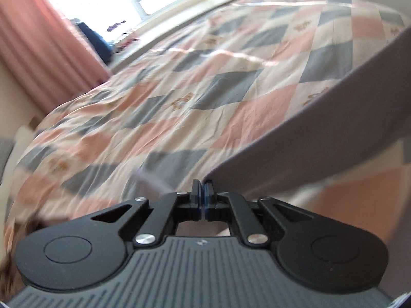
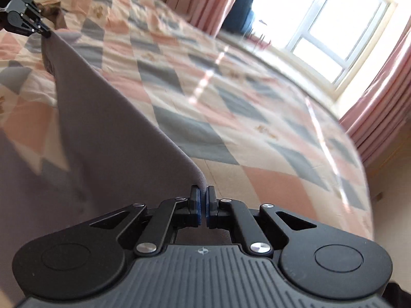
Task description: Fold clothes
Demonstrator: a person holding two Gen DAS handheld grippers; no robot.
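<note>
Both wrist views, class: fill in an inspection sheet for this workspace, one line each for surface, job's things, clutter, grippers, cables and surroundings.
Surface: bed with checked quilt in pink, grey and cream, wrinkled.
Job's things: grey garment held up, stretched between both grippers above the quilt.
Clutter: brown item on the far quilt, too blurred to name.
Grippers: left gripper and right gripper, jaws shut on the garment's edge.
Cables: nothing seen.
Surroundings: bright window, pink curtains, dark blue item beside the curtain.

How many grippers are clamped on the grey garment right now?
2. The right gripper pinches one end near its camera; the left gripper holds the far end of the grey garment, stretched above the bed.
</note>
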